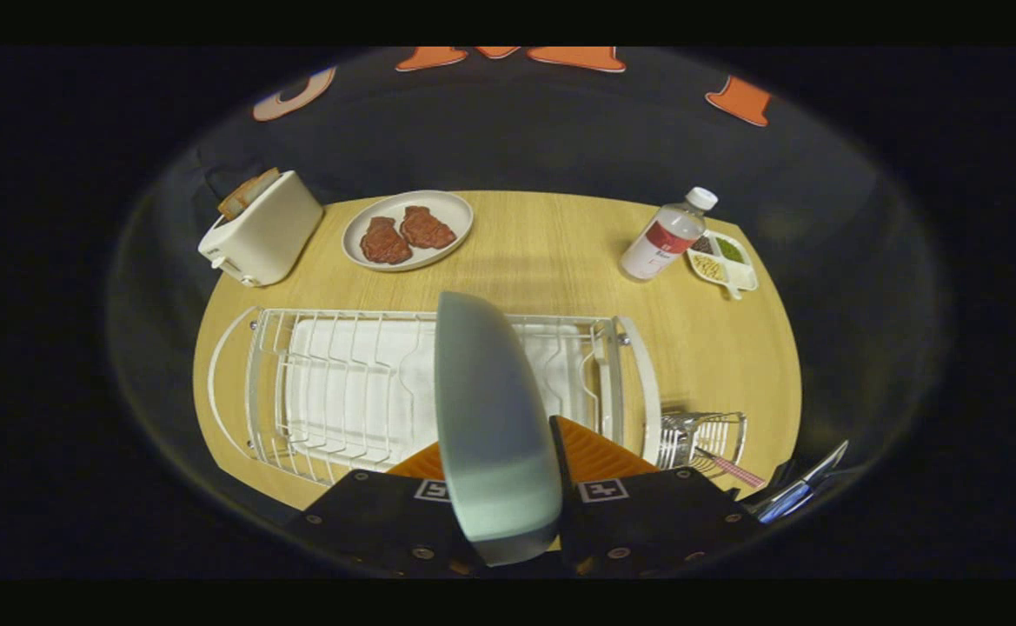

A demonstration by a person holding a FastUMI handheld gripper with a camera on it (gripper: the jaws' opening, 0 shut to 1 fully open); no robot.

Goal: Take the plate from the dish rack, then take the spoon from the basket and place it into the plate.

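1 pale grey-green round plate point(494, 426) stands on edge between the jaws of the gripper point(508, 509), both fingers clamped on its lower rim, above the white wire dish rack point(342, 391) w/ white drip tray. At 3 o'clock of the rack: 1 small wire basket point(706, 435) holding a spoon w/ pink handle point(729, 468). On the light wood counter point(551, 252) beyond: 1 white toaster point(262, 229) w/ bread at 10 o'clock, 1 white plate point(408, 229) w/ 2 red-brown meat pieces at 11, 1 clear bottle w/ white cap point(668, 235) and 1 white divided dish point(723, 261) at 1.
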